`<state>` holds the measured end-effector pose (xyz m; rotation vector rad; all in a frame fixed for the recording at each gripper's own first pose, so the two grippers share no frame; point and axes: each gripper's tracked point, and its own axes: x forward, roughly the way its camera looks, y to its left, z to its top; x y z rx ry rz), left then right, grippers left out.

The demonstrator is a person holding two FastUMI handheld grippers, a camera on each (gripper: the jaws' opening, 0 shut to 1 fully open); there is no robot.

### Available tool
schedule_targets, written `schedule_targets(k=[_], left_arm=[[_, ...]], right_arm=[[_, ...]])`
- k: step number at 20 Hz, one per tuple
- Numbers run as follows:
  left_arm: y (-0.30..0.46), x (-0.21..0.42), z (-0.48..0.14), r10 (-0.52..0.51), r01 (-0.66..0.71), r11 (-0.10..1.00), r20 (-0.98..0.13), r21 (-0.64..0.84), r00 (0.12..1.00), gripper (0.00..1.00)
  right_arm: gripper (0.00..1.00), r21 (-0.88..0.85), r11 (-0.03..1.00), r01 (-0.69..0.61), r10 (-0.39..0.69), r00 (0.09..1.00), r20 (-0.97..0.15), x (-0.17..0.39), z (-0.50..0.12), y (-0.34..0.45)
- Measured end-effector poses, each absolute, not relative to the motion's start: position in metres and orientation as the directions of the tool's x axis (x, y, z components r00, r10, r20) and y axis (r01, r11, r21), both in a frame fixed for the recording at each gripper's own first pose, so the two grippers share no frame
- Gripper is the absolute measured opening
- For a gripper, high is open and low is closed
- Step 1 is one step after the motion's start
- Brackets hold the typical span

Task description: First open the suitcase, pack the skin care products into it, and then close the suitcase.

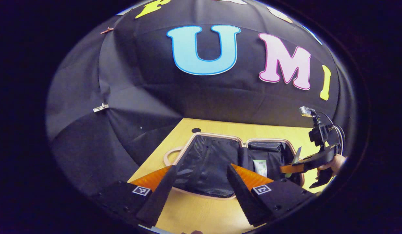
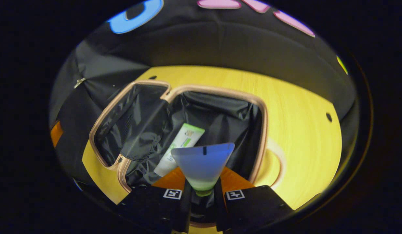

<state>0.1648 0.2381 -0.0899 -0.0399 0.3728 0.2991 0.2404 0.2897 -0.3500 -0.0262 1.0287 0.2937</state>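
Yellow wood table [image 2: 301, 130] backed by black cloth wall [image 1: 149, 97]; open suitcase [image 2: 262, 130] lies flat on it, black lining, pinkish rim, ahead of and below both claws. Left gripper [image 1: 201, 172] hangs spread wide with nothing between its fingers, the suitcase's left half just beyond its tips. Right gripper [image 2: 202, 190], over the right half, is clamped on a pale blue-green tube [image 2: 202, 162], and a white-green tube [image 2: 180, 146] lies in the lining just past it.
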Motion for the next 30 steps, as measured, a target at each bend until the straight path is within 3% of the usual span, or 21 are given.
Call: schedule_targets(k=[2,3,4,5,6,7,8,11,14,15,18,25,28,30], left_arm=[[0.251,0.150,-0.096,0.289,-0.311,0.950,-0.374,0.000,0.881,0.98],[0.254,0.144,-0.098,0.290,-0.315,0.949,-0.381,-0.005,0.878,0.98],[0.257,0.137,-0.101,0.288,-0.316,0.949,-0.384,-0.010,0.877,0.98],[0.261,0.132,-0.102,0.288,-0.316,0.949,-0.383,-0.012,0.878,0.98],[0.265,0.129,-0.102,0.291,-0.318,0.948,-0.381,-0.010,0.878,0.98],[0.268,0.125,-0.103,0.292,-0.319,0.948,-0.383,-0.009,0.876,0.98],[0.269,0.122,-0.104,0.294,-0.322,0.947,-0.386,-0.008,0.874,0.98],[0.280,0.118,-0.106,0.301,-0.329,0.944,-0.386,-0.006,0.872,0.98],[0.297,0.125,-0.113,0.309,-0.338,0.941,-0.378,-0.011,0.873,0.98],[0.304,0.130,-0.116,0.305,-0.338,0.941,-0.378,-0.023,0.874,0.98],[0.339,0.154,-0.127,0.307,-0.355,0.933,-0.382,-0.060,0.871,0.98],[0.412,0.251,-0.158,0.216,-0.330,0.923,-0.439,-0.200,0.872,0.96],[0.424,0.291,-0.182,0.129,-0.346,0.870,-0.515,-0.352,0.847,0.96],[0.429,0.310,-0.207,0.106,-0.373,0.850,-0.574,-0.372,0.812,0.95]], right_arm=[[0.34,0.060,0.981,-0.186,0.143,0.475,-0.868,0.246,-0.366,0.281],[0.27,0.026,0.985,-0.169,0.104,0.474,-0.874,0.247,-0.371,0.276],[0.43,0.005,0.988,-0.155,0.078,0.468,-0.880,0.248,-0.374,0.274],[0.35,0.001,0.990,-0.139,0.064,0.448,-0.892,0.246,-0.379,0.274],[0.36,0.002,0.992,-0.128,0.058,0.431,-0.901,0.243,-0.383,0.275],[0.31,0.001,0.993,-0.121,0.052,0.424,-0.904,0.241,-0.384,0.276],[0.38,-0.008,0.993,-0.116,0.043,0.427,-0.903,0.243,-0.386,0.276],[0.43,-0.010,0.992,-0.124,0.048,0.454,-0.890,0.240,-0.373,0.282],[0.78,0.013,0.988,-0.153,0.094,0.536,-0.839,0.235,-0.341,0.289],[0.77,0.034,0.986,-0.161,0.120,0.565,-0.816,0.231,-0.328,0.291],[1.00,0.062,0.982,-0.181,0.167,0.658,-0.734,0.216,-0.283,0.283],[0.99,0.031,0.991,-0.131,0.124,0.806,-0.579,0.157,-0.209,0.207],[0.98,-0.015,0.999,-0.053,0.035,0.827,-0.560,0.130,-0.205,0.163],[0.99,-0.042,0.999,-0.009,-0.016,0.830,-0.557,0.114,-0.204,0.141]])
